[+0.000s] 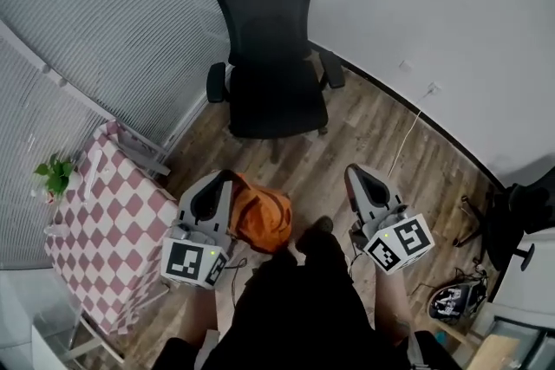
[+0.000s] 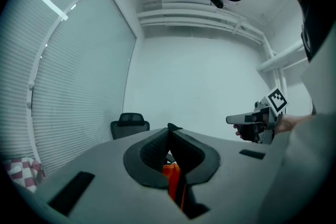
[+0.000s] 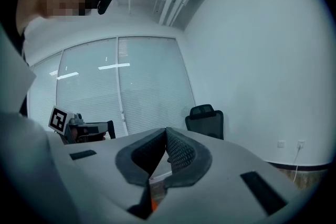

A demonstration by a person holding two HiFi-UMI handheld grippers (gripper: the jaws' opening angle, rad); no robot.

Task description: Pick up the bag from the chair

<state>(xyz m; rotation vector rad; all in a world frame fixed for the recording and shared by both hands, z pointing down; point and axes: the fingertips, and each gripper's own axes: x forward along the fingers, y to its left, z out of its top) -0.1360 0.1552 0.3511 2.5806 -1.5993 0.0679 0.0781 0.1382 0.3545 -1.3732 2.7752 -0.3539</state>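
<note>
A pink-and-white checked tabletop (image 1: 108,212) stands at the near left, a small green plant (image 1: 55,175) just left of it. At the right, a white cable (image 1: 406,139) trails from the far wall (image 1: 451,22) across the wooden floor (image 1: 364,121).

even, soft indoor light; gripper views fisheye-warped, dark at corners.

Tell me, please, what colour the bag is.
The bag is orange, clearest in the head view.

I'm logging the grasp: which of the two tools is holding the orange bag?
The left tool: fabric of the orange bag is pinched between its jaws, and the bag hangs against it. The right tool is shut, empty, and apart from the bag.
</note>
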